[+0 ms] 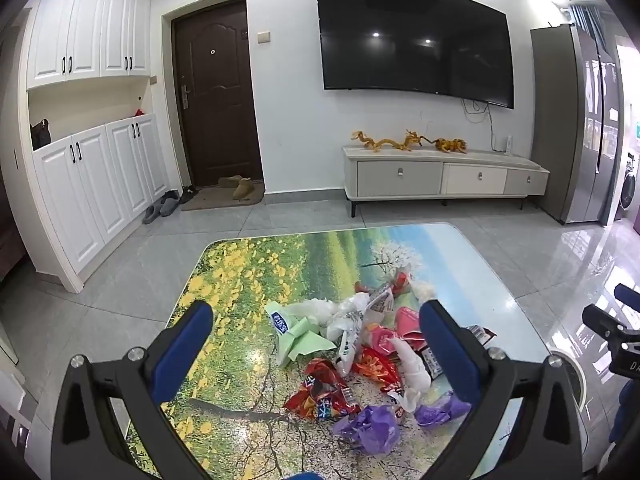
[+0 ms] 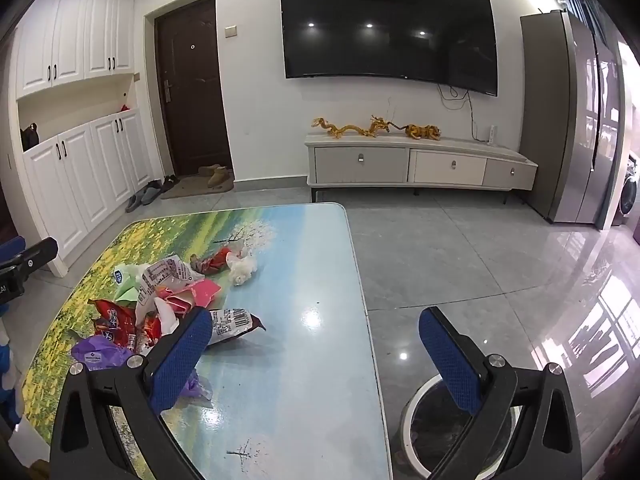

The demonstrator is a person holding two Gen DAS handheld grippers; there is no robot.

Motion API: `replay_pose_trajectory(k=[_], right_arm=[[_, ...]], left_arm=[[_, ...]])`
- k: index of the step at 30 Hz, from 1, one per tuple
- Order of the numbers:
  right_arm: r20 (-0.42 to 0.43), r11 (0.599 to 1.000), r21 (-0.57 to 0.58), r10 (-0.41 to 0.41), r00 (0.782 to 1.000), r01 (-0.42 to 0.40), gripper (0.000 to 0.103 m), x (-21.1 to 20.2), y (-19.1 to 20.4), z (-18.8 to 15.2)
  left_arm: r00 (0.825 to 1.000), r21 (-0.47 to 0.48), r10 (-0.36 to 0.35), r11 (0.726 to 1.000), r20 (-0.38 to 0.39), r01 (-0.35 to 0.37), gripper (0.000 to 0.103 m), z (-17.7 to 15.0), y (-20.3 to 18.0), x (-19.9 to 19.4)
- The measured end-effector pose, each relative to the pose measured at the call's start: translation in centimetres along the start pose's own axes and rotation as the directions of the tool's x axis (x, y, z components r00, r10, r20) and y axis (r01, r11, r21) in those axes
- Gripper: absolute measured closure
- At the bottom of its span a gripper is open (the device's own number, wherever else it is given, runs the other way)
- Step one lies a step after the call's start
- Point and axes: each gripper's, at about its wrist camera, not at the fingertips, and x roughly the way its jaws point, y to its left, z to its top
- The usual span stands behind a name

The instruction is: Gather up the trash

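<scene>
Landscape print covers the glossy table, which stands on grey floor tiles facing a wall-mounted television and a low cabinet. Trash, a heap of wrappers and crumpled bags, lies between the left gripper's spread jaws. The right gripper, jaws apart and empty, hangs over the table edge above a bin, the heap to its left.

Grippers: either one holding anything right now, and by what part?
Nothing held. Left gripper and right gripper are both open and empty above the table.
</scene>
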Motion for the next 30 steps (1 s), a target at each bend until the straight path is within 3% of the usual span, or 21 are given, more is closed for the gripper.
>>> replay_pose_trajectory(k=[13, 30], right_arm=[[0.075, 0.999, 0.031, -0.016, 0.997, 0.013, 0.0, -3.4, 0.0, 0.4], [0.248, 0.999, -0.017, -0.026, 0.968, 0.031, 0.0, -12.1, 3.0, 0.1]], left_arm=[[0.999, 0.018, -0.019, 1.0, 0.028, 0.019, 0.0, -0.1, 0.2, -3.6], [0.983, -0.017, -0.007, 1.0, 0.184, 0.011, 0.0, -1.3, 1.9, -13.7]])
